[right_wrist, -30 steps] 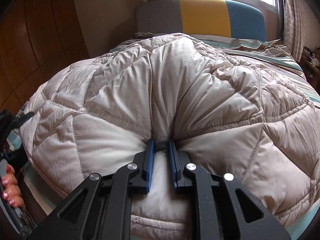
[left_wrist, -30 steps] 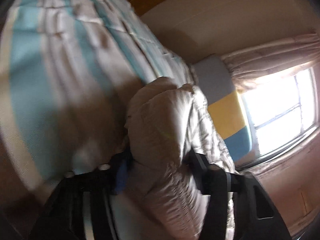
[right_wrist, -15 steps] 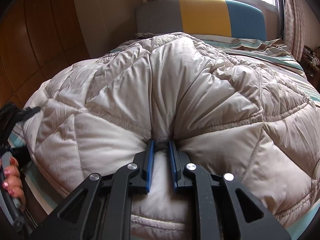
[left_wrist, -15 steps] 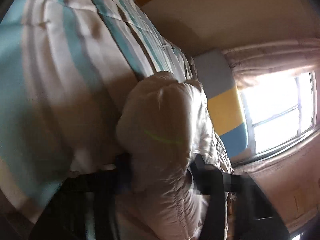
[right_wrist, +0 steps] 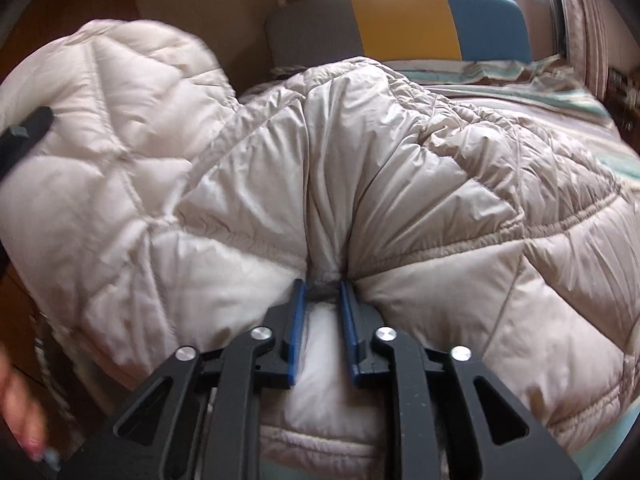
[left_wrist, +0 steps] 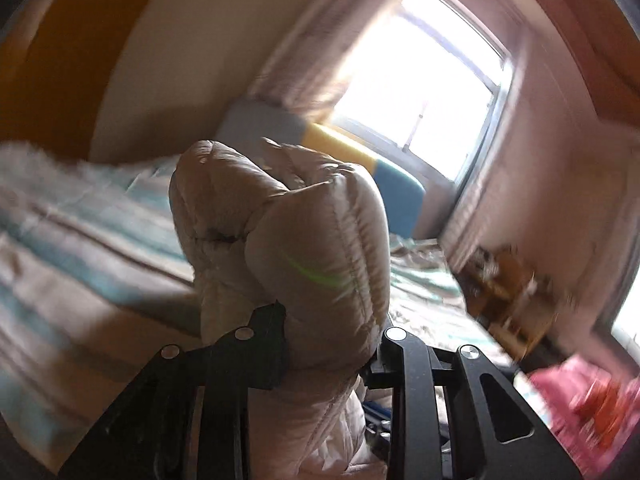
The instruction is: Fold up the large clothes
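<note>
Coat [right_wrist: 420, 208] is lying puffed across the bed [right_wrist: 592, 120], filling the middle of the right wrist view, with its left part rising into the upper left of that frame. The right tongs [right_wrist: 322, 312] are pinching a narrow fold of its near edge at lower centre, the blue pads nearly together with padding bulging on either side. In the left wrist view the left tongs [left_wrist: 332, 336] are gripping a thick wad of the same coat [left_wrist: 288, 240], which is standing up at frame centre above the striped bed [left_wrist: 80, 248]; the jaws are being held fairly wide apart by that bulk. The blur there suggests the wad is travelling.

Judging from this, one side is being carried over the body. To do it well, the right tongs should be anchoring the hem flat on the bed while the left tongs are bringing their wad across and low, so the crease is falling along a quilting seam and not ballooning. Trapped air is likely pushing the panel back, so pressing down before letting go seems wise. The headboard [right_wrist: 400, 28] is sitting at the top.
</note>
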